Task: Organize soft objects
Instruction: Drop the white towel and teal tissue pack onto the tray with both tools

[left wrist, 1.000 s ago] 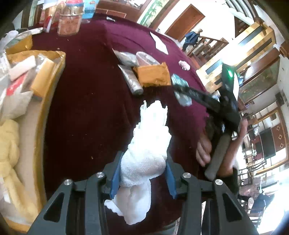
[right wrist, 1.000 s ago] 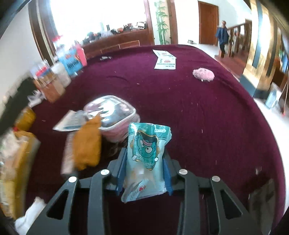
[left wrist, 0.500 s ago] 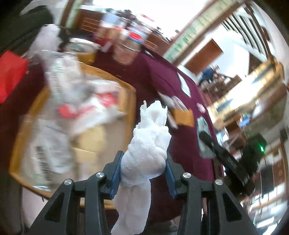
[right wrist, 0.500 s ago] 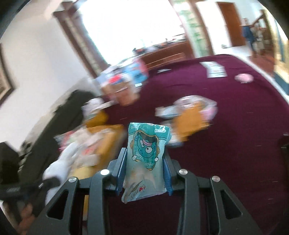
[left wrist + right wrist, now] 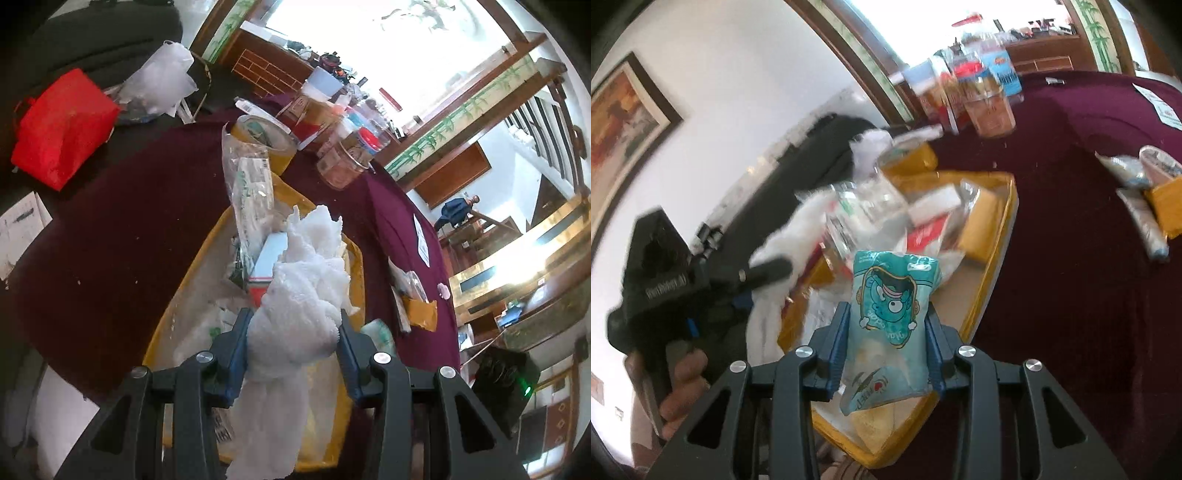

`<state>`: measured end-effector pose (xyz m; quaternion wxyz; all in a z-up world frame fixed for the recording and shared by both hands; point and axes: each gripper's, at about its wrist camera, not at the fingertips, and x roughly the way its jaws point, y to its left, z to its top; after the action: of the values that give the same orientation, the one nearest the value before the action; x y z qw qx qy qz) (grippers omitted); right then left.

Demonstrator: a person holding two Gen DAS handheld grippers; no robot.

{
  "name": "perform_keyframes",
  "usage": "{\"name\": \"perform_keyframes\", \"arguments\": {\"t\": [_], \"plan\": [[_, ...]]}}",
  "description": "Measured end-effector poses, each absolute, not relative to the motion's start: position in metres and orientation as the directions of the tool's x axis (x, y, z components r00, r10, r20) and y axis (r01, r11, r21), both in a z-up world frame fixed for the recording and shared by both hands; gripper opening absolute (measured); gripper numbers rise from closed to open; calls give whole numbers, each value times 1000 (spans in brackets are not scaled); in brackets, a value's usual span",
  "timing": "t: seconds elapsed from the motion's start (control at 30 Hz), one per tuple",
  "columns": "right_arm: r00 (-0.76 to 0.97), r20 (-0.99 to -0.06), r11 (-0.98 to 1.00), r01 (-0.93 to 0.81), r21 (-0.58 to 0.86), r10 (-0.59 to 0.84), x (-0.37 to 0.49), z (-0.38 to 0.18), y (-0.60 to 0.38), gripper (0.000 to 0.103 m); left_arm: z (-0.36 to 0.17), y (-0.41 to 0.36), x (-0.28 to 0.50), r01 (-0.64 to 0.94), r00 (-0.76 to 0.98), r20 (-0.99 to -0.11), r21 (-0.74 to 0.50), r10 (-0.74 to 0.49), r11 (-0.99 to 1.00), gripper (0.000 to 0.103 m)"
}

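We note a maroon-covered table (image 5: 122,236) bearing a yellow tray (image 5: 356,258), a plastic jar (image 5: 347,157) and an orange packet (image 5: 421,314).

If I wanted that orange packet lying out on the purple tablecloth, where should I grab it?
Grip the orange packet across its narrow width from above: it lies flat, and a clear wrapper crowds its far end, so its near end is freest.

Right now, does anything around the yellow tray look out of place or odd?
Yes. In the yellow tray, a long clear plastic packet stands on end, poking above the rim rather than lying flat. Tiny pale crumbs also dot the maroon tablecloth beside it.
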<state>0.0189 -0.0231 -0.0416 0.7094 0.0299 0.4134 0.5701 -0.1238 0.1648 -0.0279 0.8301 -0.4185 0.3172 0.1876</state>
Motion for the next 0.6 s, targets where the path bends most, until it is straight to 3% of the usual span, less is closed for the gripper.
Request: {"name": "perform_keyframes", "arguments": {"t": [0.17,0.27,0.37,0.43,0.53,0.6], "plan": [[39,-623,427,-762,487,781,18,-57,-9,39,-29,169,-110,-552,744,-667,-586,33,593,45],[38,-625,428,-762,487,779,19,-58,-7,47,-29,172,-97,-571,725,-685,-541,70,617,47],[66,-636,449,-765,463,768,17,-59,-4,51,-34,168,-90,-615,687,-714,-473,135,631,56],[53,-633,435,-771,466,772,14,-59,-6,61,-37,162,-85,-613,674,-725,-443,141,655,70],[36,-604,402,-777,484,796,13,-55,-13,76,-35,146,-78,-606,661,-735,-404,152,685,74],[57,-581,401,-777,485,812,13,-49,-23,78,-29,137,-79,-609,659,-730,-377,181,698,74]]}}
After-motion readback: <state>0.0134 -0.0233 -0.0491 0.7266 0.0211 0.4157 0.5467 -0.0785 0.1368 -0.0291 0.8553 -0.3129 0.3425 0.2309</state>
